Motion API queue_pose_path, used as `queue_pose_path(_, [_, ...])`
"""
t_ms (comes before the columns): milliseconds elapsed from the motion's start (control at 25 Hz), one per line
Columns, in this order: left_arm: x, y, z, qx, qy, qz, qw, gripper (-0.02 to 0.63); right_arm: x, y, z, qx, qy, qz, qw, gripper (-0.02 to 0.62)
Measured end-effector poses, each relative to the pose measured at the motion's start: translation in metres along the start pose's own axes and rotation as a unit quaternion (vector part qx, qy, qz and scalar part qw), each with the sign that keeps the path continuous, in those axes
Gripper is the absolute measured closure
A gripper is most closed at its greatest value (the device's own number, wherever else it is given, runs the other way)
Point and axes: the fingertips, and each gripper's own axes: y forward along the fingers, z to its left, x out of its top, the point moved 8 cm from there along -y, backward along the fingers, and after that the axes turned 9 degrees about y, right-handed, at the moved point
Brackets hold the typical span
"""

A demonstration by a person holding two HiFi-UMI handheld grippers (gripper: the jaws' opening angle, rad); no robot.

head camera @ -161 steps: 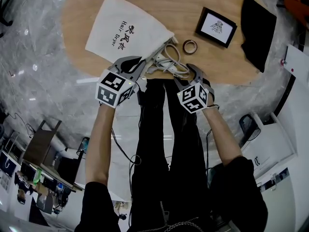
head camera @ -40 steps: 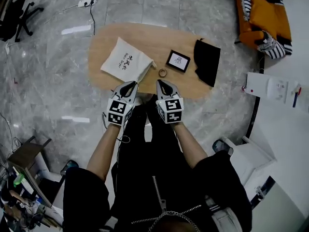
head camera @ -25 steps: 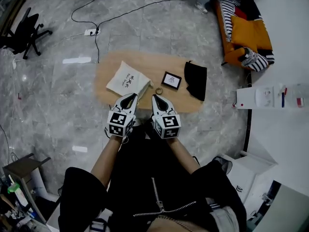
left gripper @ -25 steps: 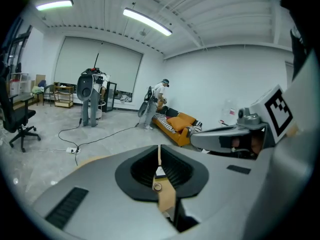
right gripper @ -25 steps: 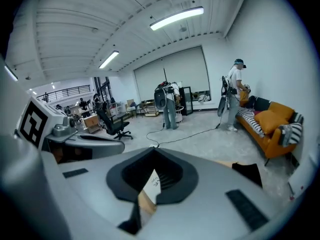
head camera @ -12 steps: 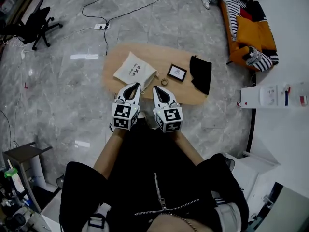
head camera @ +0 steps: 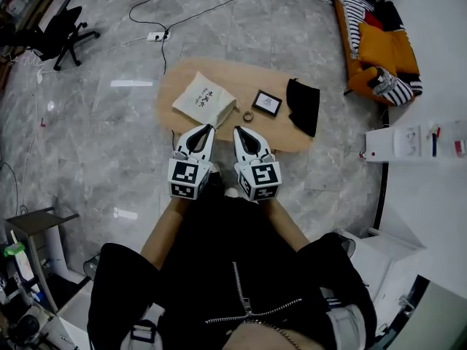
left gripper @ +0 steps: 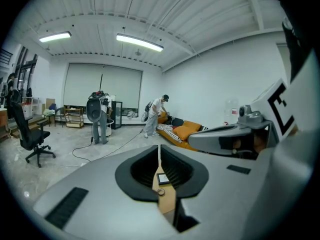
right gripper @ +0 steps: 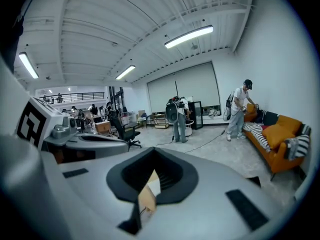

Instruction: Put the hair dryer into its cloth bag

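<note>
The white cloth bag (head camera: 204, 99) with dark lettering lies bulging on the left half of the oval wooden table (head camera: 219, 75). No hair dryer shows outside it. My left gripper (head camera: 206, 128) and right gripper (head camera: 238, 130) are side by side, high above the table's near edge, both shut and empty. In the left gripper view, the gap behind the shut left gripper (left gripper: 159, 148) shows the table far below. The right gripper view has a sliver of the bag (right gripper: 154, 184) behind the shut right gripper (right gripper: 153, 150).
On the table lie a small ring (head camera: 247, 116), a black-framed picture (head camera: 267, 103) and a black cloth (head camera: 303, 106). An orange sofa (head camera: 379, 42) with striped cushions stands far right, an office chair (head camera: 62, 31) far left, and cables with a power strip (head camera: 157, 36) cross the floor.
Both grippers left the bag's mouth, where a cord showed, and rose away from the table. The table now looks much smaller and more of the room shows.
</note>
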Motion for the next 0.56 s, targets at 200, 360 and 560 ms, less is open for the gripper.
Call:
queue_pose_path(200, [0.002, -0.011, -0.007, 0.002, 0.011, -0.004, 0.9999, 0.58, -0.002, -0.012, 0.007, 0.005, 0.002, -0.008, 1.0, 0.586])
queue_pose_path(360, [0.005, -0.016, -0.008, 0.009, 0.011, -0.011, 0.9998, 0.58, 0.0, -0.014, 0.012, 0.015, -0.008, -0.008, 1.0, 0.586])
queue_pose_path(560, [0.005, -0.019, -0.006, 0.014, 0.015, -0.014, 0.9997, 0.58, 0.0, -0.014, 0.017, 0.02, -0.01, -0.014, 1.0, 0.586])
